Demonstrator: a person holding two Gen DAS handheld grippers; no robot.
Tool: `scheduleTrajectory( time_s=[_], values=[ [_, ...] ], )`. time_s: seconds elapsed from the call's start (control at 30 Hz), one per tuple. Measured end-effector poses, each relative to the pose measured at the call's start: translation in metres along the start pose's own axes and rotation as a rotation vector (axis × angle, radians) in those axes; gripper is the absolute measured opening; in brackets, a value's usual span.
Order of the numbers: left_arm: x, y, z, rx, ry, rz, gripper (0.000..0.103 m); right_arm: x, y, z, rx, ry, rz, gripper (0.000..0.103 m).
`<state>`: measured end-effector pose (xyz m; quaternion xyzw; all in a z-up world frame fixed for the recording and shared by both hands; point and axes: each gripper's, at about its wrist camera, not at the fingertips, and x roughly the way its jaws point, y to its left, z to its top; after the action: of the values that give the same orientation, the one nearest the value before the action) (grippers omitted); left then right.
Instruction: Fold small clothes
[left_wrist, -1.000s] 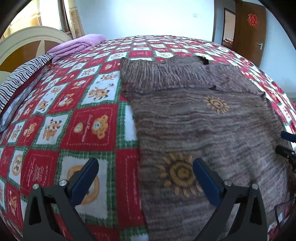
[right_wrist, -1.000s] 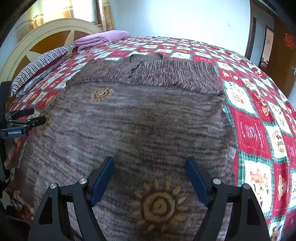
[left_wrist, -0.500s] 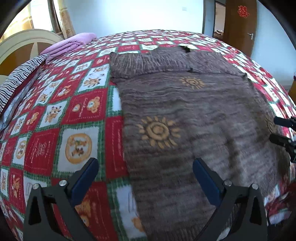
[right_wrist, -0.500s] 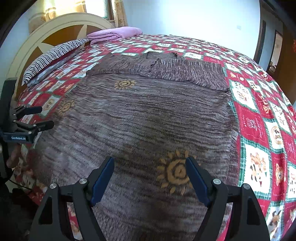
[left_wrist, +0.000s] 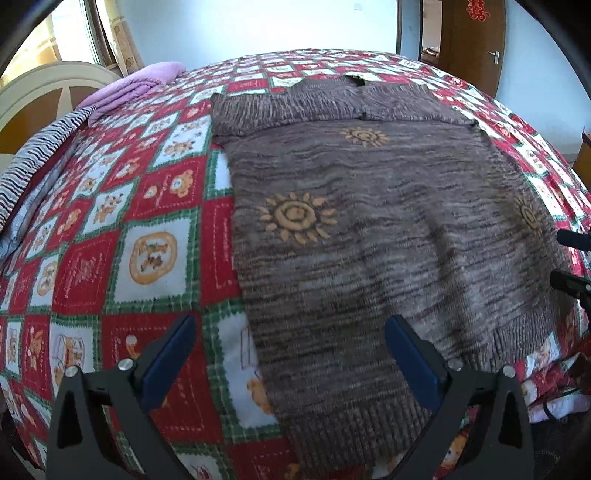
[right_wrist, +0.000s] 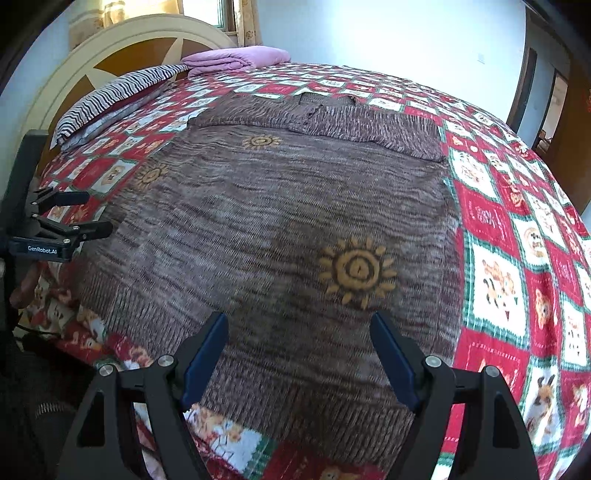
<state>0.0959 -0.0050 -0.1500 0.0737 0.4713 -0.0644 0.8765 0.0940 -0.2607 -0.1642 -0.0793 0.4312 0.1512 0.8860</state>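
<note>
The bed (left_wrist: 110, 229) has a red checked teddy quilt (right_wrist: 517, 258), and the brown sun-pattern sweater (left_wrist: 369, 229) lies flat on it, sleeves folded in — hem at the near edge. My left gripper (left_wrist: 288, 354) and right gripper (right_wrist: 299, 350) both hover spread wide, holding nothing.

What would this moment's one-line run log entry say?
left gripper: open, empty | right gripper: open, empty | brown sweater: flat on quilt, sleeves folded in
</note>
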Motion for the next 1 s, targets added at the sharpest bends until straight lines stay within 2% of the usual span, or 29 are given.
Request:
scheduleTrajectory(
  time_s=[0.13, 0.27, 0.37, 0.53, 0.73, 0.9, 0.93, 1.0],
  values=[
    [-0.003, 0.001, -0.011, -0.018, 0.033, -0.026, 0.103, 0.000, -0.002, -0.002, 0.019, -0.009, 0.003, 0.080],
    [-0.008, 0.005, -0.020, -0.040, 0.048, -0.057, 0.095, -0.005, -0.003, -0.002, 0.024, -0.028, 0.006, 0.080],
    [-0.009, 0.008, -0.027, -0.066, 0.069, -0.104, 0.083, -0.005, -0.004, -0.002, 0.027, -0.031, 0.002, 0.080],
    [-0.006, 0.009, -0.040, -0.099, 0.118, -0.167, 0.073, -0.003, -0.003, -0.004, 0.028, -0.026, 0.001, 0.080],
    [-0.006, 0.005, -0.045, -0.093, 0.115, -0.157, 0.068, 0.001, 0.001, -0.007, 0.010, -0.024, 0.002, 0.080],
    [-0.007, -0.002, -0.047, -0.058, 0.094, -0.141, 0.039, 0.004, -0.005, -0.009, 0.033, -0.025, -0.011, 0.080],
    [-0.008, -0.003, -0.047, -0.048, 0.090, -0.142, 0.028, 0.004, -0.007, -0.008, 0.040, -0.028, -0.014, 0.080],
    [-0.010, -0.004, -0.047, -0.040, 0.085, -0.150, 0.013, 0.001, -0.010, -0.008, 0.051, -0.035, -0.024, 0.080]
  ],
)
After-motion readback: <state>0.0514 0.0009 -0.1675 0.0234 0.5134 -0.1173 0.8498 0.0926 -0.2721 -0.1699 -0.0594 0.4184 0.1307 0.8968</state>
